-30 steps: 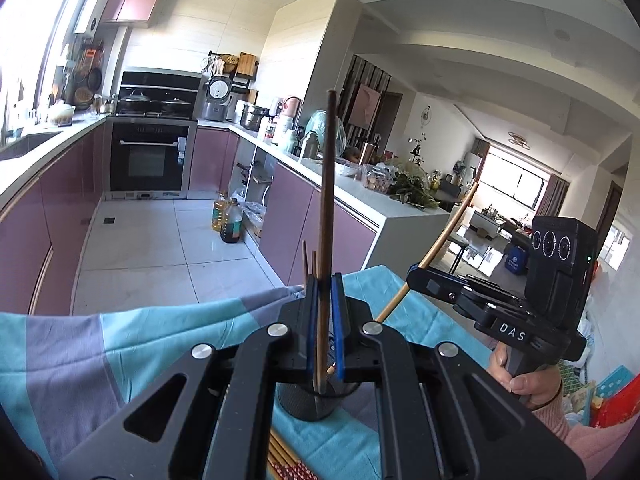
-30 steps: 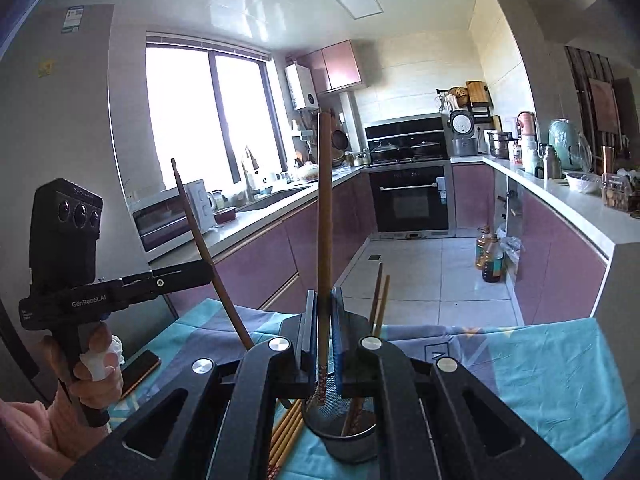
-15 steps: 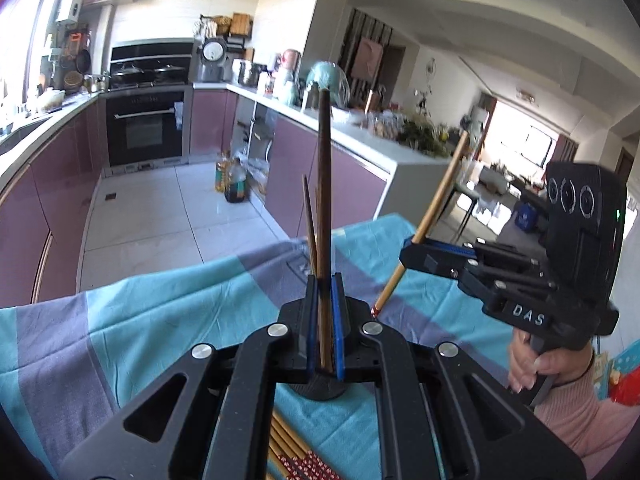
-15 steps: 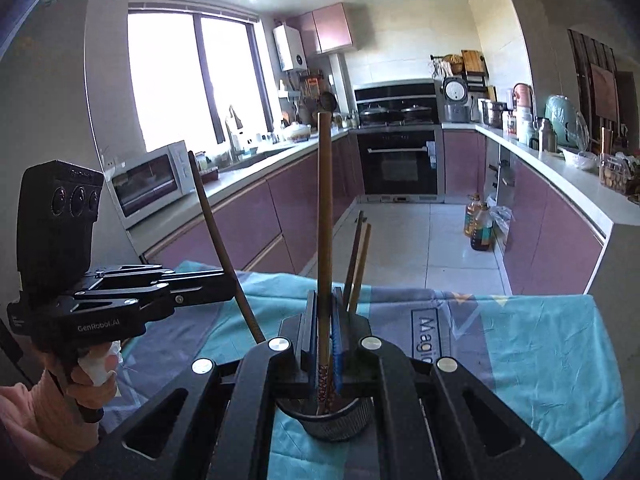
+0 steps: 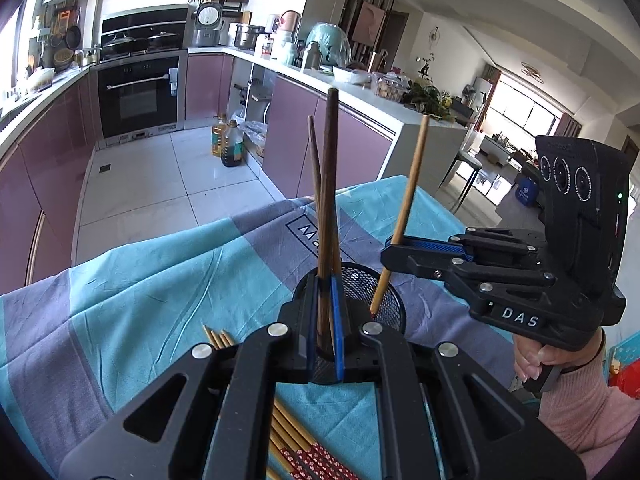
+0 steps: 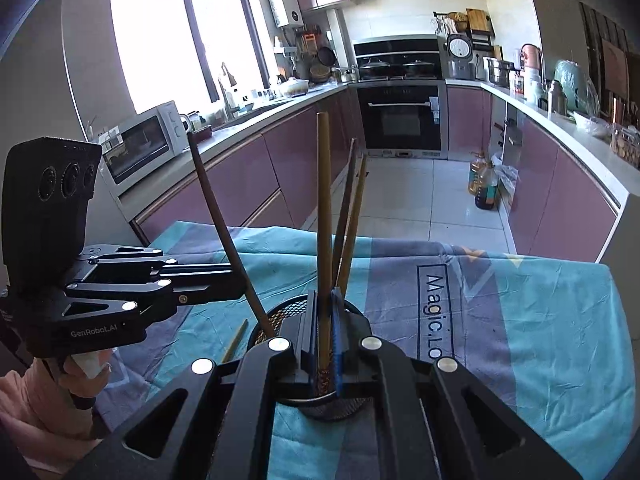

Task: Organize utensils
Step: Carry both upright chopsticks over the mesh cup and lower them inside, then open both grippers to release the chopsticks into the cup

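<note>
A black mesh utensil cup (image 5: 370,292) stands on the blue-and-grey tablecloth; it also shows in the right wrist view (image 6: 280,318). My left gripper (image 5: 326,320) is shut on a dark brown chopstick (image 5: 329,184), held upright with its lower end in the cup. My right gripper (image 6: 324,340) is shut on a light wooden chopstick (image 6: 323,216), also upright with its tip in the cup. In the left wrist view the right gripper (image 5: 394,246) holds this chopstick (image 5: 408,196) at the cup's right rim. Two more chopsticks (image 6: 350,216) stand in the cup.
Several loose chopsticks (image 5: 288,432) lie on the tablecloth (image 5: 160,280) near my left gripper; one lies left of the cup (image 6: 236,338). The table's far edge drops to a kitchen floor (image 5: 160,184) with purple cabinets.
Both grippers have come down and tilted toward the table, each with its chopstick. The chopstick tips have gone from above the cup into it.
</note>
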